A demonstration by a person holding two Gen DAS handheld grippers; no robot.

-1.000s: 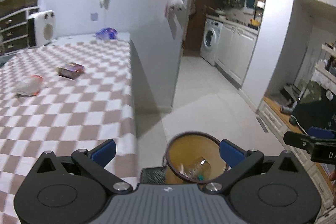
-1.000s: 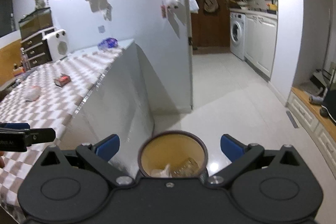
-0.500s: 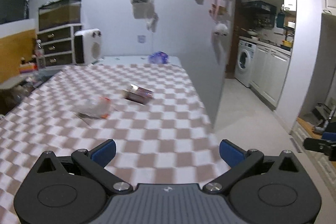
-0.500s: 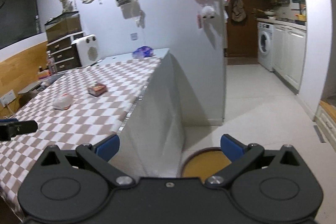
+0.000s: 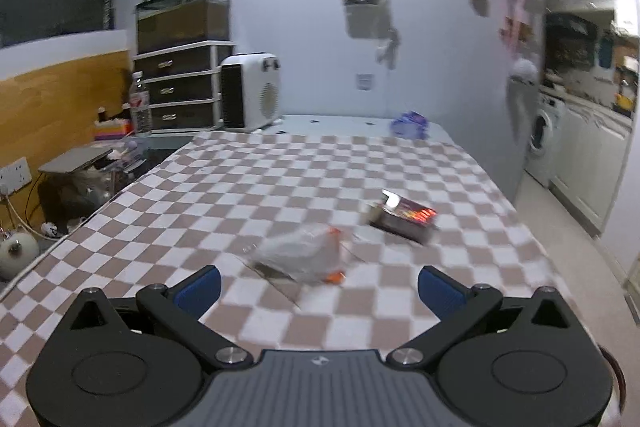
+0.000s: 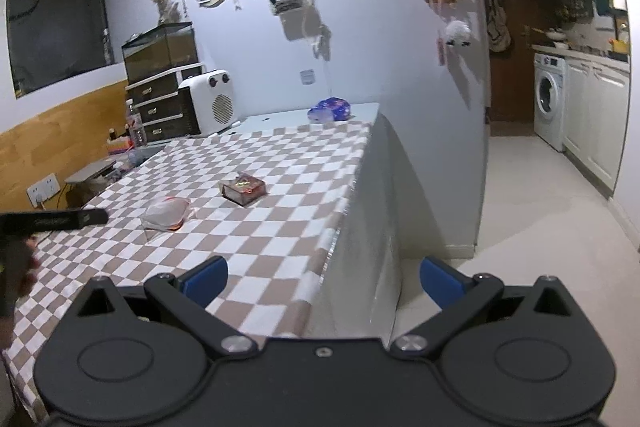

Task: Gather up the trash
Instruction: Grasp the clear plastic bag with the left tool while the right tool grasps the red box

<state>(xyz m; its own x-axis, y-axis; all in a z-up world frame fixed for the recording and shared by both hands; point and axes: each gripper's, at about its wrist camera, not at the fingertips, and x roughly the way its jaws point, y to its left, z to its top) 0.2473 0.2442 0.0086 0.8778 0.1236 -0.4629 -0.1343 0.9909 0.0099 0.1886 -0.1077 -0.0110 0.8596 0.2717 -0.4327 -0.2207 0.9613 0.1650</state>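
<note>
While both grippers' fingers are gaping wide and empty, a crumpled clear bag (image 5: pixel 304 255) with orange trim is lying beside a dark box (image 5: pixel 404 217) near the counter's (image 5: pixel 240 187) right edge.

The left wrist camera is sitting low over the checkered tablecloth (image 5: pixel 248 195) and is looking along the table toward the far wall, very near to the crumpled plastic wrapper (image 5: pixel 304 253). The right wrist camera is looking from beside the table's near corner, further back and more to the right, taking in the floor and the washing machine (image 6: pixel 550 99). Both views are sharing the tablecloth, the wrapper (image 6: pixel 166 213), the small box (image 5: pixel 404 215) (image 6: pixel 243 189) and the white heater (image 5: pixel 250 91) (image 6: pixel 210 101).
</note>
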